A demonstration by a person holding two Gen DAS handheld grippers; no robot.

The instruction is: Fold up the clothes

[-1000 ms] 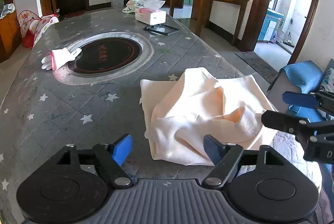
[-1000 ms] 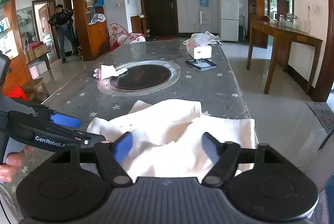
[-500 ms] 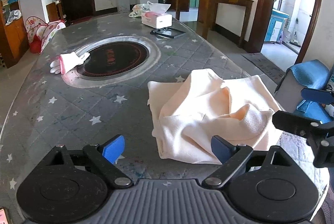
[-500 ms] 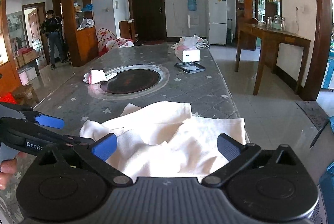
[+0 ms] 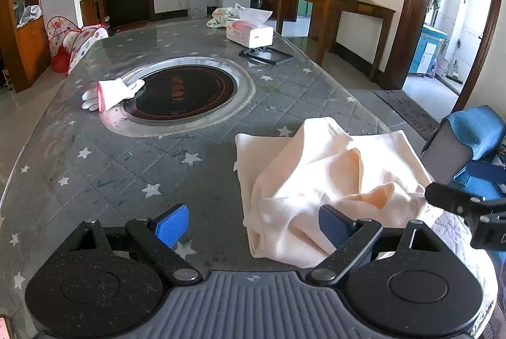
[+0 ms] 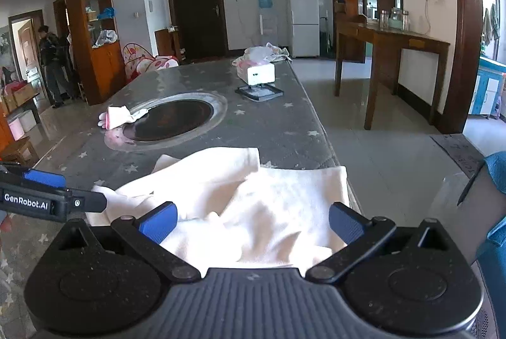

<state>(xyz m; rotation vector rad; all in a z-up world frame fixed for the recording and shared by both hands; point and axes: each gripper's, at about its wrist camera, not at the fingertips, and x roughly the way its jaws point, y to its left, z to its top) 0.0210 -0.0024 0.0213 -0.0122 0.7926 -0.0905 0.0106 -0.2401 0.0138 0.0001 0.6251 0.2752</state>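
Note:
A cream garment [image 5: 329, 177] lies crumpled at the near right corner of the grey star-patterned table [image 5: 126, 168]. In the right wrist view the same garment [image 6: 246, 193] spreads just ahead of the fingers. My left gripper [image 5: 253, 223] is open above the table, its right finger over the cloth's near left edge. My right gripper [image 6: 251, 220] is open wide over the garment's near side, holding nothing. The right gripper's fingers [image 5: 458, 203] show at the right edge of the left wrist view, and the left gripper's fingers [image 6: 50, 190] at the left of the right wrist view.
A round inset burner [image 5: 180, 92] sits mid-table with a white glove [image 5: 110, 89] beside it. A tissue box [image 5: 249, 32] and a black tray [image 5: 265, 56] stand further back. The table's right edge drops to tiled floor [image 6: 395, 155]. A person [image 6: 52, 64] stands far left.
Both grippers opened wider and drew back from the garment, so it sits lower and further right in the left wrist view. The garment itself has kept its shape.

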